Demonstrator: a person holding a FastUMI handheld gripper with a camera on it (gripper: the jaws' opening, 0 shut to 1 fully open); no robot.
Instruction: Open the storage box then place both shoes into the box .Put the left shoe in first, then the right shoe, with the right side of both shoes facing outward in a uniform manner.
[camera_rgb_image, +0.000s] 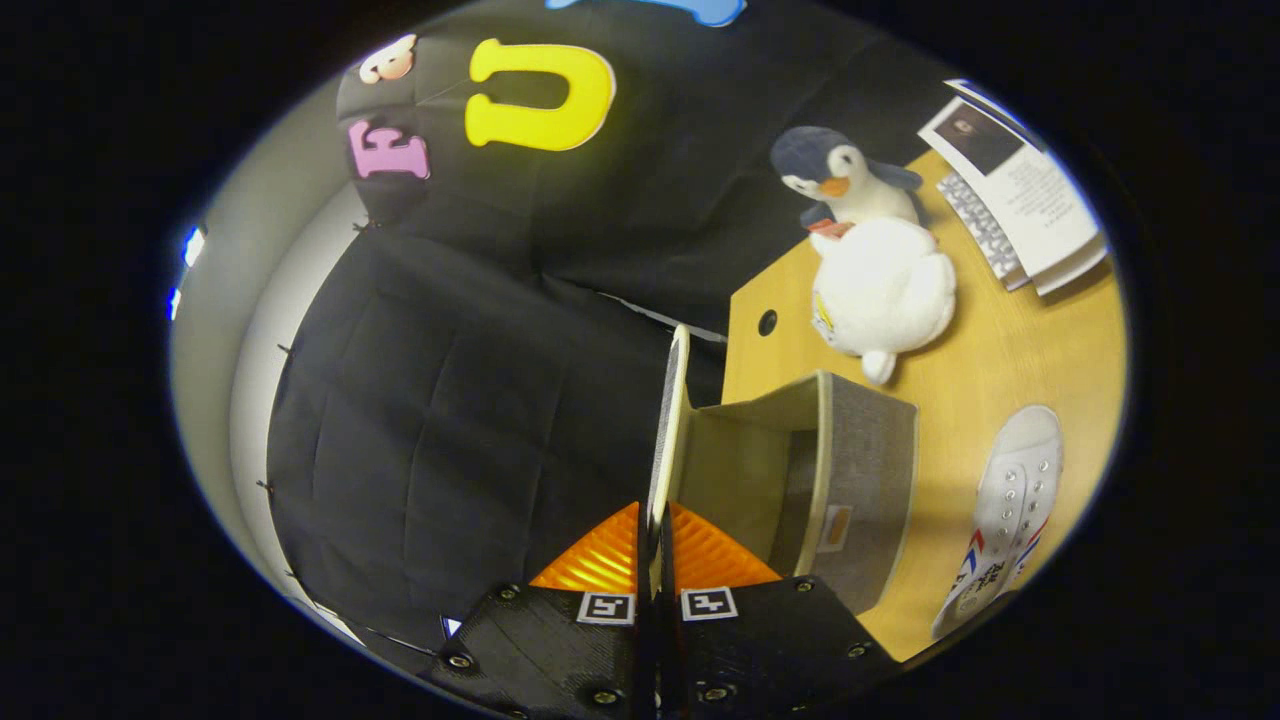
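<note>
Wood table (1000, 340), black booth cloth beyond its edge at 9 o'clock. Gripper (655, 545) clamped on lid (668, 440) of open storage box (850, 480). Shoe (1010, 510) at 3 o'clock beside box; penguin plush (870, 270) at 1.

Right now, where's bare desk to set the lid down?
Gripper is shut on the thin cream lid. Bare wooden desk lies between the grey fabric storage box, plush penguin and white lace-up shoe. Crowded at the far corner, by the stacked papers.
</note>
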